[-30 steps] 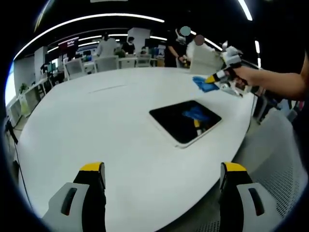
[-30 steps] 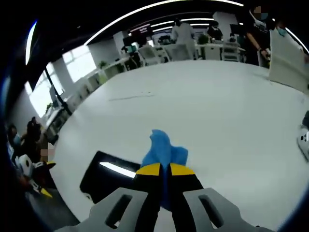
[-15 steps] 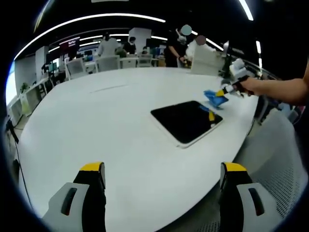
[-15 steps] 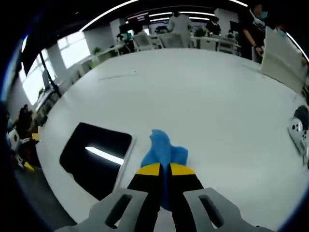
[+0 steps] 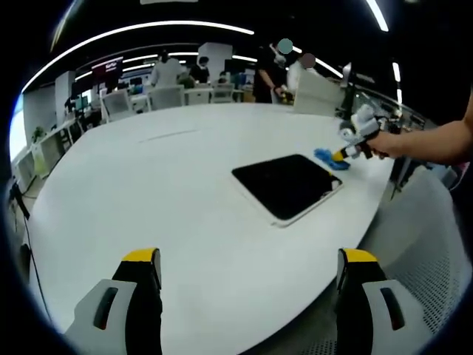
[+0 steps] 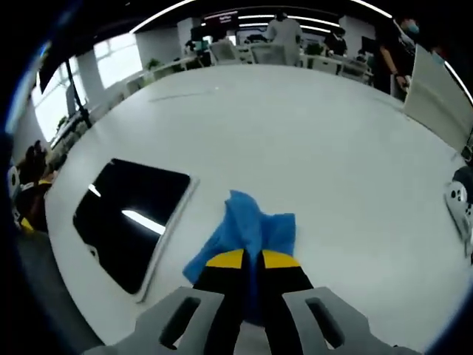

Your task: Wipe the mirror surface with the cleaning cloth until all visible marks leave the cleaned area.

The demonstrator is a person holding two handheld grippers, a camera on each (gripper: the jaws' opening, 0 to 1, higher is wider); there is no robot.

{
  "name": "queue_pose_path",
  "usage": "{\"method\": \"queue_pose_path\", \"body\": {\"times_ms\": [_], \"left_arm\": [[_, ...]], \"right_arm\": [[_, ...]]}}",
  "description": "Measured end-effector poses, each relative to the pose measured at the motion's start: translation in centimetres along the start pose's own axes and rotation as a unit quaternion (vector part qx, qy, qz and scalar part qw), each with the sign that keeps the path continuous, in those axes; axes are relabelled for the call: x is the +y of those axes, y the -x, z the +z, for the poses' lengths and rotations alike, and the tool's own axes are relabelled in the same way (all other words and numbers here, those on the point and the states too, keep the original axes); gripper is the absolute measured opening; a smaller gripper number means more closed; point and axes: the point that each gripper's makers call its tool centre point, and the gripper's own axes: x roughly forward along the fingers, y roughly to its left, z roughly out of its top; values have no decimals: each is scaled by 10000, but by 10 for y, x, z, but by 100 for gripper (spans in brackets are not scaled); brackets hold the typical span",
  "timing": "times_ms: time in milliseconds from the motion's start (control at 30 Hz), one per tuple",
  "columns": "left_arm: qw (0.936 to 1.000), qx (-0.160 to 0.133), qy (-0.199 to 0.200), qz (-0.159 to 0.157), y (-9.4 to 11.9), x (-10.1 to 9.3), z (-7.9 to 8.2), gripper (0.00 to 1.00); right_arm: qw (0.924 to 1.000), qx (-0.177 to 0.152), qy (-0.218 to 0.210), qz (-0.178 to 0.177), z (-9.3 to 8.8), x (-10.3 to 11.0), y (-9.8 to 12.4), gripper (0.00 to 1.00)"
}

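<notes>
Room: open-plan office with ceiling light strips, rows of desks and chairs behind, people standing at the far side.
Bench: large white rounded bench (image 5: 148,200) carrying the task's things; a white device (image 6: 460,207) sits near its edge in the right gripper view, too small to identify.
Mirror: flat dark rectangular mirror (image 5: 287,185) with a pale rim, lying on the bench near its curved edge; in the right gripper view its surface (image 6: 129,218) reflects a bright ceiling strip. No marks can be made out on it at this size.
Cloth: blue cleaning cloth (image 6: 247,233) lies bunched on the bench just beside the mirror's edge, not on the glass.
Right tongs: right tongs (image 6: 250,260) pinched tight on the near end of the cloth; seen from the left gripper view (image 5: 347,151) held in a person's hand beyond the mirror.
Left tongs: left tongs (image 5: 247,270) spread wide and holding nothing, well apart from the mirror.
Step in hand: judged as a pause off the glass, either between strokes or at the end of wiping.
Next move: if marks remain, carry the cloth back over the rim onto the glass and press it flat; otherwise stop.
Writing: a dark screen (image 5: 106,66) far back shows lettering, unreadable.
</notes>
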Motion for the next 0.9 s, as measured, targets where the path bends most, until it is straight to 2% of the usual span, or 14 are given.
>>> {"method": "queue_pose_path", "body": {"times_ms": [67,100,133,300,333,367,400,433,500,633,700,767,833,900], "left_arm": [[10000,-3,-1,1,0,0,0,99],[10000,-5,-2,4,0,0,0,99],[10000,-7,-1,9,0,0,0,99],[10000,-34,24,42,1,1,1,99],[10000,-30,14,40,1,1,1,99],[10000,-18,-8,36,1,1,1,99],[10000,-16,-12,36,0,1,1,99],[10000,-10,-19,38,1,1,1,99],[10000,-14,-21,46,1,1,1,99],[10000,-14,-46,56,1,2,1,99],[10000,-19,-59,69,1,2,1,99],[9999,-39,-63,110,1,4,2,99],[9999,-13,-66,146,2,5,1,99],[9999,10,-98,133,3,3,0,99]], "right_arm": [[10000,2,-64,-35,2,-1,6,21],[9999,-110,-38,-28,6,-3,9,29],[9993,-363,0,42,15,-2,11,37],[9977,-604,135,274,27,-4,41,47],[9954,-825,237,431,33,-3,48,51],[9947,-868,287,465,33,-5,54,56],[9943,-805,352,604,29,-4,63,61],[9929,-888,372,705,29,-2,68,68],[9885,-1084,575,885,29,1,83,71],[9827,-1254,989,942,12,2,104,77],[9795,-1501,910,987,5,5,108,89],[9794,-1519,852,1020,-4,7,109,98],[9782,-1541,769,1157,-11,13,110,100],[9774,-1589,792,1145,-13,14,112,100]]}}
